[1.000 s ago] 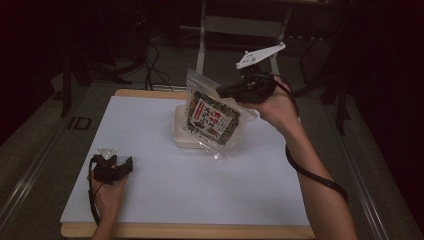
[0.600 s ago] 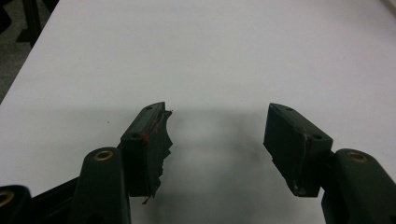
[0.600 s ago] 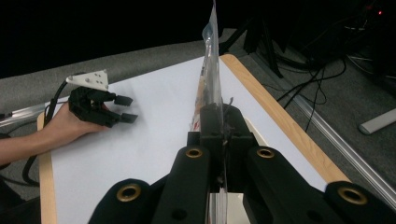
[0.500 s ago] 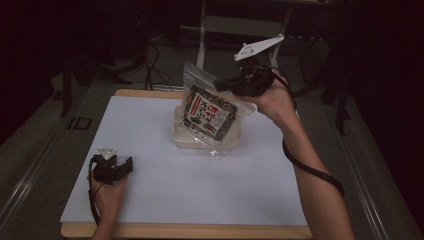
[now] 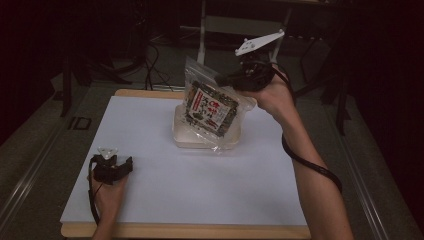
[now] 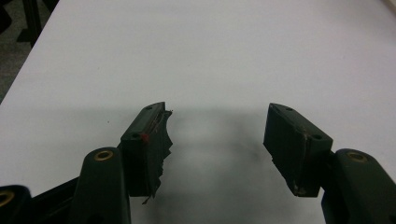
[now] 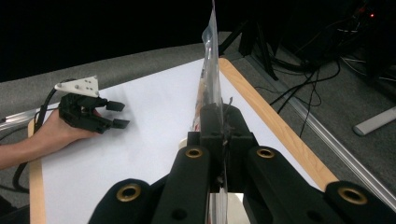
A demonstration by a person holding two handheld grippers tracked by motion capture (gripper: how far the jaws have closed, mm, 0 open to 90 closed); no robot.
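Observation:
A clear plastic zip bag (image 5: 212, 107) with a green, red and white printed packet inside hangs tilted over the far middle of the white table (image 5: 190, 190). My right gripper (image 5: 222, 80) is shut on the bag's upper right edge. In the right gripper view the bag's edge (image 7: 212, 60) rises thin between the closed jaws of the right gripper (image 7: 220, 116). My left gripper (image 5: 131, 164) rests on the table at the near left, held by a hand. The left gripper (image 6: 215, 135) stands open over bare white surface, nothing between its fingers.
A pale translucent container (image 5: 205, 137) sits on the table under the hanging bag. The table has a wooden rim (image 5: 185, 231). Dark stands and cables (image 5: 150, 70) lie on the floor beyond the far edge.
My right gripper has lifted the bag higher and a little farther away. The left gripper has stayed in place.

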